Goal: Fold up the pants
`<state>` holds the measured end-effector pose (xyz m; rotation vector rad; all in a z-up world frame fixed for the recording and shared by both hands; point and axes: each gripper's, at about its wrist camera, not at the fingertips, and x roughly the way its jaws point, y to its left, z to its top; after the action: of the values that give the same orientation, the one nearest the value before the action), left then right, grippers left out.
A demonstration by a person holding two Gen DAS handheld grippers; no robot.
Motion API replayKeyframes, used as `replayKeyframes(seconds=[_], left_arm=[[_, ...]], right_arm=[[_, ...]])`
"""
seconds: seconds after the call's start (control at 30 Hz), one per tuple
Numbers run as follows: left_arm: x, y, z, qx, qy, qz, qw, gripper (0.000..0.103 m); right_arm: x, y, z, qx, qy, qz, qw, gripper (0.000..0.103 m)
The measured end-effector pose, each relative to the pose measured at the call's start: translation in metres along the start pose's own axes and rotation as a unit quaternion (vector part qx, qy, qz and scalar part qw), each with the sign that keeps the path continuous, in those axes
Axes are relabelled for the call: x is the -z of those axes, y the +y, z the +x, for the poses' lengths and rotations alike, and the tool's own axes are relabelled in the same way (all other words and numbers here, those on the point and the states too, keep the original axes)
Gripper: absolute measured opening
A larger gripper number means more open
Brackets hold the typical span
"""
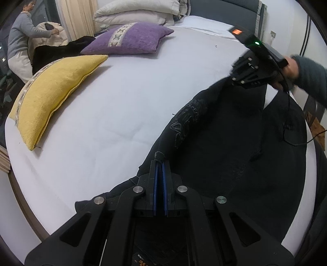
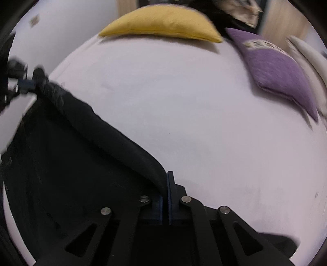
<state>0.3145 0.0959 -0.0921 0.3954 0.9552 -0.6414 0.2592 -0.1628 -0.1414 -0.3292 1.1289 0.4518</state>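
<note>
Home bedroom: bed [image 1: 102,114], throw pillows [image 1: 130,38], headboard [image 1: 224,9], curtains [image 1: 75,18].

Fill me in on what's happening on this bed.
A person is folding black pants on a white bed. The left hand-held gripper is shut on one edge of the fabric, and the right hand-held gripper is shut on another, lifting it. A yellow pillow and a purple pillow lie further back.

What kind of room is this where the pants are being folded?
Most likely a home bedroom. The black pants lie on a bed with a white sheet and a dark headboard. A yellow cushion, a purple cushion and stacked white bedding are on it.
</note>
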Motion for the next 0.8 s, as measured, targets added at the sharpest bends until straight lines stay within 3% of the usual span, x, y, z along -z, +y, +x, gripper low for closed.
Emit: replayKeyframes(seconds=[0.23,0.43,0.6,0.8], left_arm=[[0.02,-0.025,-0.026,-0.004,-0.023,0.002,0.9997,0.003],[0.055,-0.053,-0.046,0.008,-0.034,-0.002,0.9994,0.003],[0.093,-0.068,-0.051,0.023,-0.024,-0.032,0.9989,0.003],[0.123,-0.09,-0.056,0.013,-0.021,-0.017,0.9996,0.003]], right_arm=[[0.033,0.007,-0.031,0.001,-0.041,0.083,0.996,0.003],[0.068,0.035,-0.062,0.012,-0.06,0.102,0.993,0.003],[0.11,0.067,-0.075,-0.026,-0.072,0.17,0.982,0.003],[0.147,0.102,-0.068,-0.042,-0.069,0.224,0.971,0.003]])
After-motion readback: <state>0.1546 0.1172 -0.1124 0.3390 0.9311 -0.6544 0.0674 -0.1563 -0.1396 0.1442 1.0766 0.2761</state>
